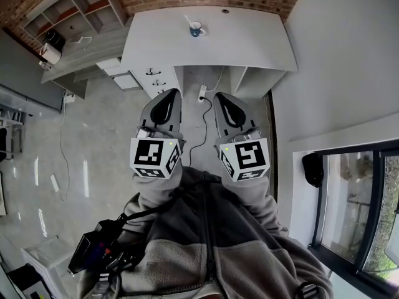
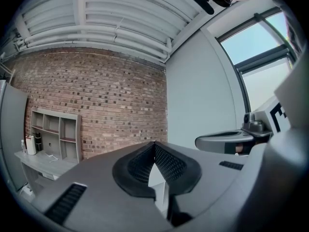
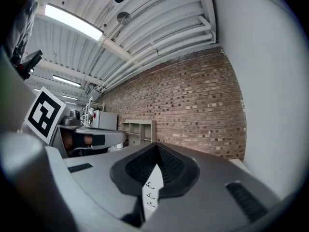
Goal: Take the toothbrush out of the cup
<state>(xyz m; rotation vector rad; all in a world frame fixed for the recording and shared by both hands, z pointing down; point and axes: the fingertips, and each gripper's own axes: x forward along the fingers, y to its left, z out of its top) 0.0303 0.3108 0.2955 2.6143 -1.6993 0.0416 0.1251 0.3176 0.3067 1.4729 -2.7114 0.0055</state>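
In the head view a blue-and-white cup (image 1: 197,28) stands at the back of a white desk (image 1: 249,45), with a white toothbrush (image 1: 189,22) leaning out of it. Both grippers are held close to the person's chest, far from the desk. My left gripper (image 1: 167,104) and right gripper (image 1: 225,108) are side by side, each shut with nothing between the jaws. The left gripper view shows its jaw tips meeting (image 2: 154,144) before a brick wall; the right gripper view shows the same (image 3: 157,146). Neither gripper view shows the cup.
A grey shelf unit (image 1: 72,17) and a side counter with a kettle (image 1: 53,39) stand at the left. Drawers (image 1: 153,80) sit under the desk, and a cable (image 1: 202,120) runs across the floor. A window (image 1: 361,210) is at the right.
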